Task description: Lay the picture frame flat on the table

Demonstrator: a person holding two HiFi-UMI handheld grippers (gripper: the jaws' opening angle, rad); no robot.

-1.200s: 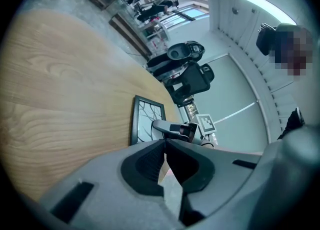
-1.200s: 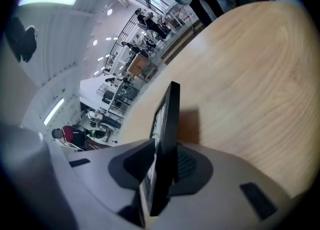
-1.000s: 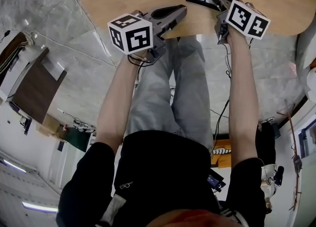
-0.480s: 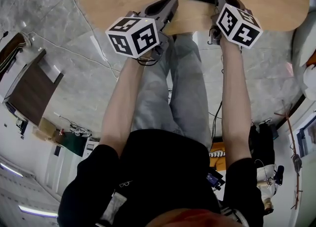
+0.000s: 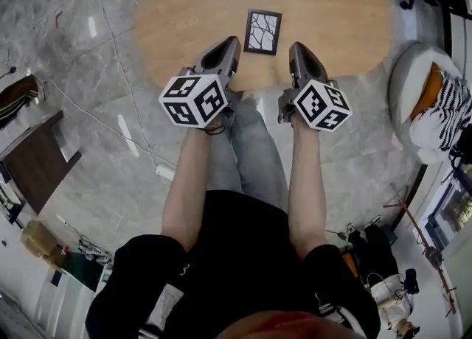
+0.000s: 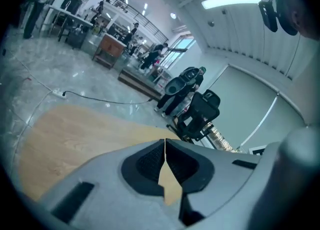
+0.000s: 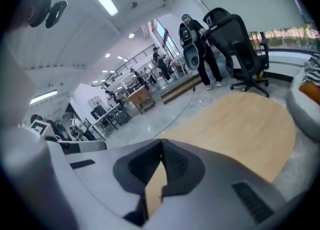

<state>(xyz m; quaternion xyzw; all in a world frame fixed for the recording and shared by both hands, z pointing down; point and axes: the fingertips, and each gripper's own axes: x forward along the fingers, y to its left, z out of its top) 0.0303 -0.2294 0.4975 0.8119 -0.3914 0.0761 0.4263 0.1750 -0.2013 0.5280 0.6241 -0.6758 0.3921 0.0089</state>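
The picture frame [image 5: 262, 32], black-edged with a white branch print, lies flat on the oval wooden table [image 5: 339, 13], apart from both grippers. My left gripper [image 5: 231, 40] hovers over the table's near edge, just left of the frame, jaws shut and empty. My right gripper [image 5: 296, 46] is just right of the frame, also shut with nothing between its pads. The left gripper view shows closed jaws [image 6: 165, 141] over bare tabletop [image 6: 75, 134]. In the right gripper view the jaws [image 7: 161, 143] meet above the wood [image 7: 240, 124]. Neither gripper view shows the frame.
A white beanbag [image 5: 413, 87] with a striped cloth [image 5: 446, 113] sits on the floor at the right. A dark bench [image 5: 33, 157] stands at the left, and cables cross the marble floor [image 5: 110, 131]. Black office chairs [image 7: 235, 39] stand beyond the table's far end.
The right gripper, which was at the frame's right edge, has come off it and shut. Both grippers have drawn back toward the near table edge; the frame lies flat.
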